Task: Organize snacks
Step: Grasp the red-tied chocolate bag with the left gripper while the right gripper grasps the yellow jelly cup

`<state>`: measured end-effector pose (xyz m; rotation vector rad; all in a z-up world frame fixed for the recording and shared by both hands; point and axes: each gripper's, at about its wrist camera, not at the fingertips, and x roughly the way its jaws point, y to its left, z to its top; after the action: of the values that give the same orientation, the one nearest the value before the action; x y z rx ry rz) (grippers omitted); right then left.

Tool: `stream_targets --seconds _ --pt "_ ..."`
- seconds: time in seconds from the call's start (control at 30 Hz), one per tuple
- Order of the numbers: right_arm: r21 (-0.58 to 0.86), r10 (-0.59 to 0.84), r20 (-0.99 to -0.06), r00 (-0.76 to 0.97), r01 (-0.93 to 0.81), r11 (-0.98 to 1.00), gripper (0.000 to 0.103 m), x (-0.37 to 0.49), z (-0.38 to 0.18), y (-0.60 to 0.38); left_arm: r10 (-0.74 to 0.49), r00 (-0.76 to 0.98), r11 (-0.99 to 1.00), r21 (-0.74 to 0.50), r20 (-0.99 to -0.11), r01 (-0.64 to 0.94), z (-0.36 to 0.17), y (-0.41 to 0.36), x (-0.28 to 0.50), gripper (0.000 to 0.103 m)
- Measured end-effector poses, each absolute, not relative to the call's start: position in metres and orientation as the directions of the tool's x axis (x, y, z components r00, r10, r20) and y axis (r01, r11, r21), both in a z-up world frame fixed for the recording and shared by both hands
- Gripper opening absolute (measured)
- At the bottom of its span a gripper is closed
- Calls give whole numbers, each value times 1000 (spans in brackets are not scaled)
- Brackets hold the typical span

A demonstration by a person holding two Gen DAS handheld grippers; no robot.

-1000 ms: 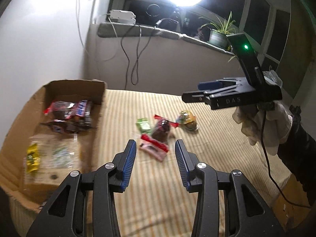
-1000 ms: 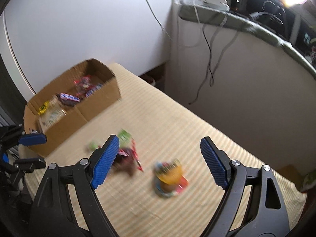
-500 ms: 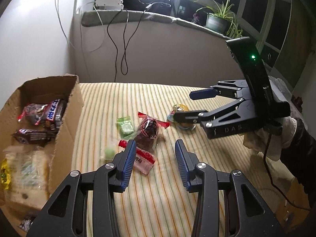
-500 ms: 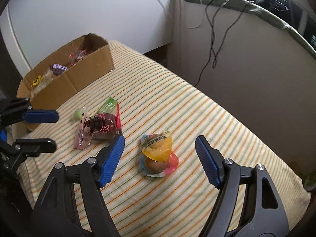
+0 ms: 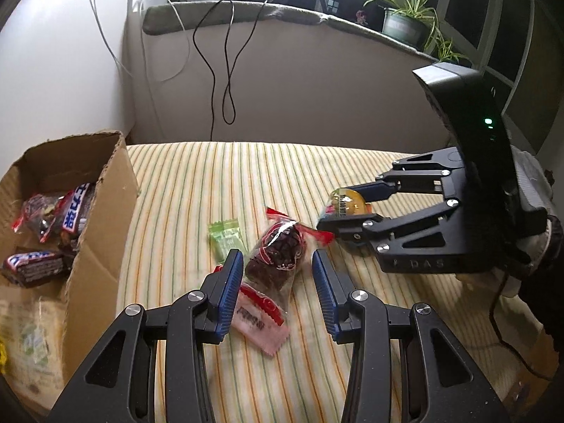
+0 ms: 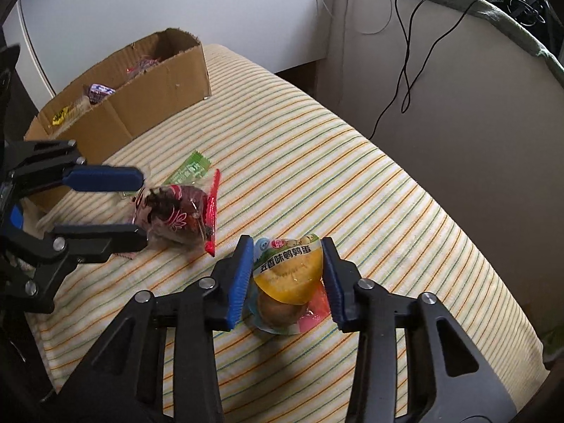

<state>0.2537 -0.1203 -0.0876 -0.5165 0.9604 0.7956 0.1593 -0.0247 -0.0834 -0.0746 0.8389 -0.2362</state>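
Observation:
My left gripper (image 5: 277, 271) is open with its jaws on either side of a dark red wrapped snack (image 5: 278, 257) on the striped tablecloth. A pink packet (image 5: 259, 317) lies under it and a green candy (image 5: 225, 238) behind. My right gripper (image 6: 287, 275) has its blue pads against both sides of a yellow quail-egg pack (image 6: 289, 271) that rests on the cloth. The dark red snack (image 6: 172, 215) and the left gripper (image 6: 141, 208) also show in the right wrist view.
A cardboard box (image 5: 105, 211) with several chocolate bars and packets stands at the left; it also shows in the right wrist view (image 6: 141, 91). Black cables hang down the wall behind. A potted plant (image 5: 405, 21) stands on the sill.
Both grippers moved forward and down to the snacks. The right jaws narrowed around the yellow pack; the left jaws now straddle the dark red snack.

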Motion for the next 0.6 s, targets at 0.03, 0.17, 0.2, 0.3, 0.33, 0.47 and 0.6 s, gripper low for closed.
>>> stream_targets --seconds 0.03,0.17,0.2,0.3,0.33,0.47,0.6 --pt "-47 361 -870 334 -787 615 35 254 -88 -120 -235 642 972 -156 -730 178 -85 -26 161 39" --pt "-47 362 -870 336 -786 617 31 255 -88 -121 -223 625 974 -146 -748 173 -94 -28 167 39" --pt "-47 361 -870 337 -785 618 31 256 -88 -121 -220 625 975 -142 -749 172 -95 -28 168 39" --pt "-50 361 -868 340 -785 617 31 255 -88 -121 -215 632 975 -126 -745 183 -93 -32 167 39" --pt "-50 361 -868 340 -785 617 30 256 -88 -122 -209 633 976 -115 -745 185 -93 -33 167 40" --pt "-50 362 -868 339 -786 617 30 255 -88 -123 -179 647 979 -72 -741 189 -88 -40 164 43" --pt "-48 364 -868 339 -785 617 30 255 -88 -123 -150 670 980 -19 -727 199 -81 -45 163 51"
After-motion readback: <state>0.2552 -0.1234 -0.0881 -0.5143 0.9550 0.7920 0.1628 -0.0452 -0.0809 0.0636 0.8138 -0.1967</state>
